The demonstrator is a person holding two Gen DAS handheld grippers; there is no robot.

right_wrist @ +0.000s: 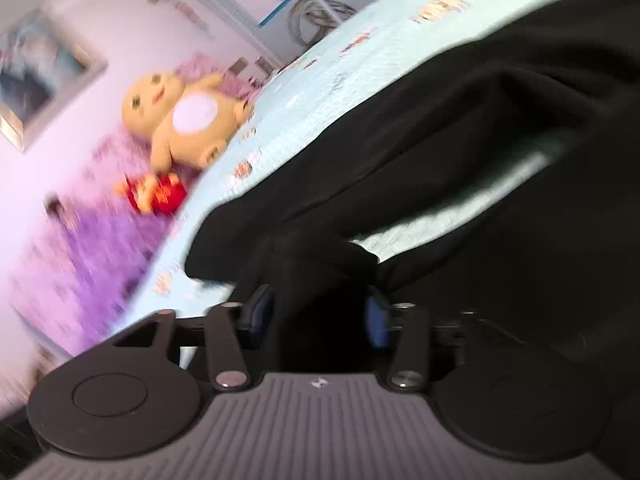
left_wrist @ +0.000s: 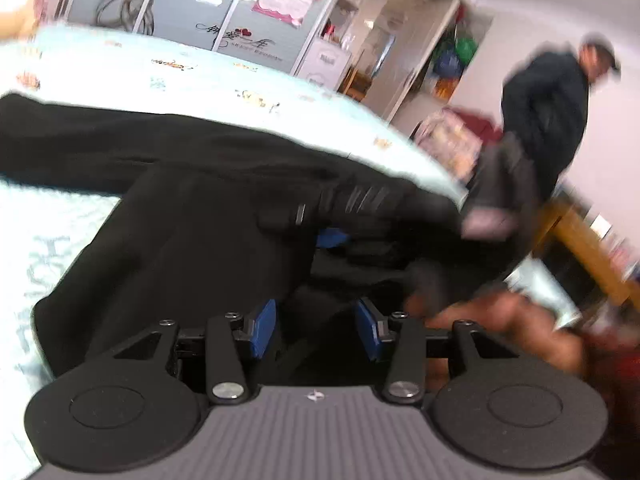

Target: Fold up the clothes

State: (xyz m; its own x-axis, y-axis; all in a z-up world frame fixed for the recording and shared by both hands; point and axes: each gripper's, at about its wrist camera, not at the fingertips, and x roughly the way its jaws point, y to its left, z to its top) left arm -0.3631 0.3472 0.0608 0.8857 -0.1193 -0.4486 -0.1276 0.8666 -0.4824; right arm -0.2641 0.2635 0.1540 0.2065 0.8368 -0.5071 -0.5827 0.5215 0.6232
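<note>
Black garment [left_wrist: 192, 184] lies spread on the light-blue bedsheet [left_wrist: 120, 64], one end bunched at the near edge. Left gripper [left_wrist: 316, 328]: jaws parted, cloth lying between the blue pads but no pinch visible — reads as released. Right gripper [right_wrist: 316, 316]: dark cloth fills the gap between the jaws, looks clenched on a fold. Judgement: seat the left grip firmly before lifting — carry both corners level so the fold lands square
</note>
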